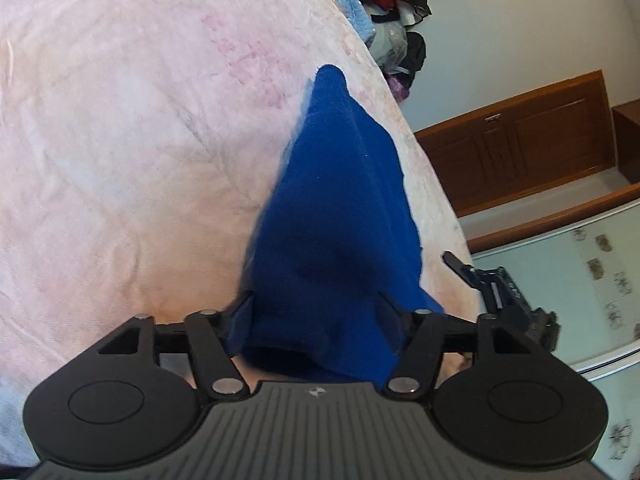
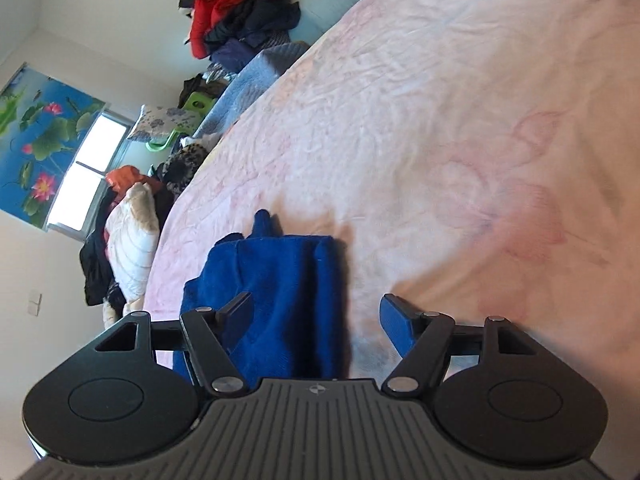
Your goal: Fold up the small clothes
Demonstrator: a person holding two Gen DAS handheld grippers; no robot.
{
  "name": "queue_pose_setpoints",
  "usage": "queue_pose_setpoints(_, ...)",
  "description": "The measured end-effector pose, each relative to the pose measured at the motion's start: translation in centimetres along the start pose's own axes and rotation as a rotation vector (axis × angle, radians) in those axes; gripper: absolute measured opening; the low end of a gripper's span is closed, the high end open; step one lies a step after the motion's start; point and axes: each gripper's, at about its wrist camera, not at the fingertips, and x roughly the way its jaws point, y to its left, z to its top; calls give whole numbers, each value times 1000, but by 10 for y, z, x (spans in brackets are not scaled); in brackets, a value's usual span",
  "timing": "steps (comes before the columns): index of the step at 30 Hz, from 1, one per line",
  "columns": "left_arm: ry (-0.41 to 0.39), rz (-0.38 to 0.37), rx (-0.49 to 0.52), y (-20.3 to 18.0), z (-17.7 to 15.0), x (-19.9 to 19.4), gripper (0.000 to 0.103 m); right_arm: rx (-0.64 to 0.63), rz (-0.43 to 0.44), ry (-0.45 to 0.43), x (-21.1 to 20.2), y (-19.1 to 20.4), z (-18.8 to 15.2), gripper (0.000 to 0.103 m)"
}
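Note:
A blue fleece garment [image 1: 332,208] lies in a long folded strip on the pink bedsheet [image 1: 120,140], near the bed's right edge. My left gripper [image 1: 317,308] stands open, and the near end of the garment fills the gap between its fingers and drapes over both. In the right wrist view the same garment [image 2: 280,288] lies folded in a thick bundle. My right gripper [image 2: 317,310] is open over it. Its left finger [image 2: 238,312] rests against the cloth, while its blue-padded right finger [image 2: 394,320] stands apart over bare sheet.
The right gripper's black body [image 1: 504,296] shows at the bed's edge beside the left one. A pile of dark and red clothes [image 2: 240,12] and a light blue blanket [image 2: 248,84] lie at the far end of the bed. Pillows and clothes [image 2: 128,240] are heaped below the window. A wooden cabinet [image 1: 520,148] stands past the bed.

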Motion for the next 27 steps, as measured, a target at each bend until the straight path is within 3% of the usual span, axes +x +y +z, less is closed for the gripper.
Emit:
queue_pose_setpoints(2,37,-43,-50,5,2,5,69,7,46,26,14,3,2,70)
queue_pose_setpoints(5,65,-50,-31,0,2,11,68,12,99,77,32,10,5,70)
queue_pose_setpoints(8,116,-9,-7,-6,0,23,27,-21,115,100,44,18,4,70)
queue_pose_setpoints(9,146,6,-27,-3,1,30,25,-22,113,106,46,19,4,65)
queue_pose_setpoints(12,137,23,-14,-7,-1,30,20,-40,60,137,53,13,1,16)
queue_pose_setpoints(16,120,54,56,-23,-4,25,16,-33,78,127,46,11,-2,16)
queue_pose_setpoints(20,108,33,99,-39,-3,10,15,-49,83,132,41,18,-3,16)
queue_pose_setpoints(27,127,12,124,-44,-8,-23,15,-144,121,204,18,45,-29,16)
